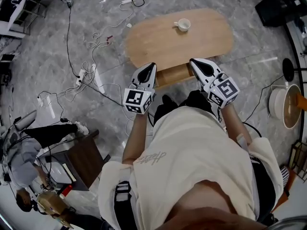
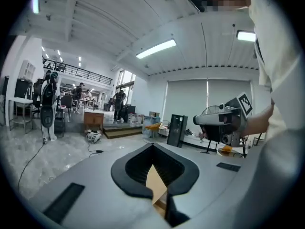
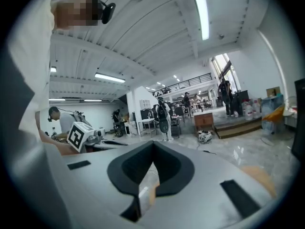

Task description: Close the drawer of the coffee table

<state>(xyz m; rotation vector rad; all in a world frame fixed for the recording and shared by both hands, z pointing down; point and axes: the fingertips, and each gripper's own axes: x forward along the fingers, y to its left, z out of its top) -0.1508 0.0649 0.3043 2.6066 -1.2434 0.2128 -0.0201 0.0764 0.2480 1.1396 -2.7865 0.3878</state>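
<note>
The oval wooden coffee table (image 1: 158, 42) stands ahead of me in the head view. Its drawer (image 1: 173, 74) sticks out a little from the near side. My left gripper (image 1: 152, 67) is shut, with its tip at the drawer's left end. At the drawer's right end is the tip of my right gripper (image 1: 193, 61), also shut. In the left gripper view the left gripper (image 2: 153, 149) has its jaws together, and a sliver of tan wood (image 2: 156, 185) shows through the slit. The right gripper (image 3: 153, 146) is likewise shut in its own view. Whether either tip touches the drawer I cannot tell.
A white cup (image 1: 183, 25) sits on the tabletop's far side. Cables and power strips (image 1: 88, 75) trail over the marble floor to the left. A dark side table (image 1: 86, 157) and a crouched person (image 1: 24, 162) are at lower left. A round white tub (image 1: 285, 107) stands at right.
</note>
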